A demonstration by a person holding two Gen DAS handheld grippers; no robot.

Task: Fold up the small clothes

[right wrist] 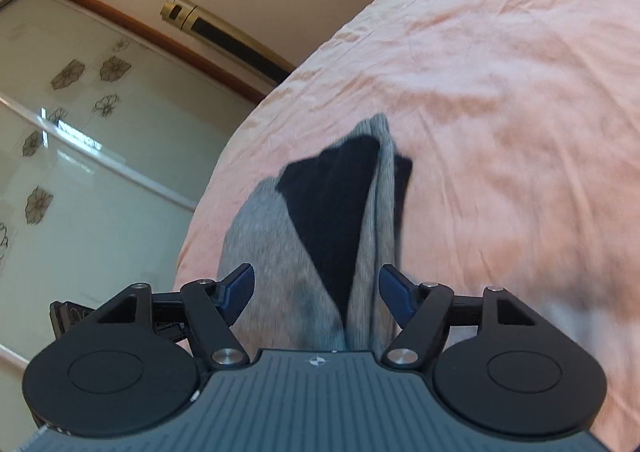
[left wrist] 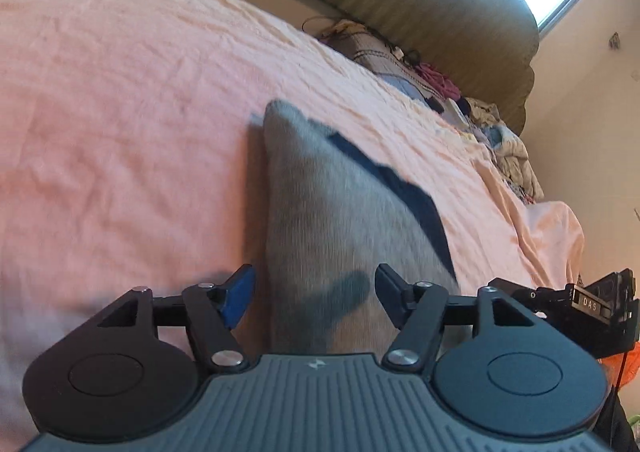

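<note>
Your left gripper (left wrist: 316, 294) hovers with jaws apart, pads clear of the grey sock (left wrist: 320, 220) lying between them on the pink sheet (left wrist: 120, 92). Your right gripper (right wrist: 316, 288) is likewise parted, gripping nothing; the sock (right wrist: 276, 252), with its black patch (right wrist: 332, 204), runs away between its fingers. Both views are blurred.

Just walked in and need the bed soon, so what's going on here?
A person is folding a small grey garment with black patches on the pink bedsheet, one hand-held gripper in each hand. The left hand-held gripper and right hand-held gripper both stand open astride the cloth, their pads not pressing it.
</note>
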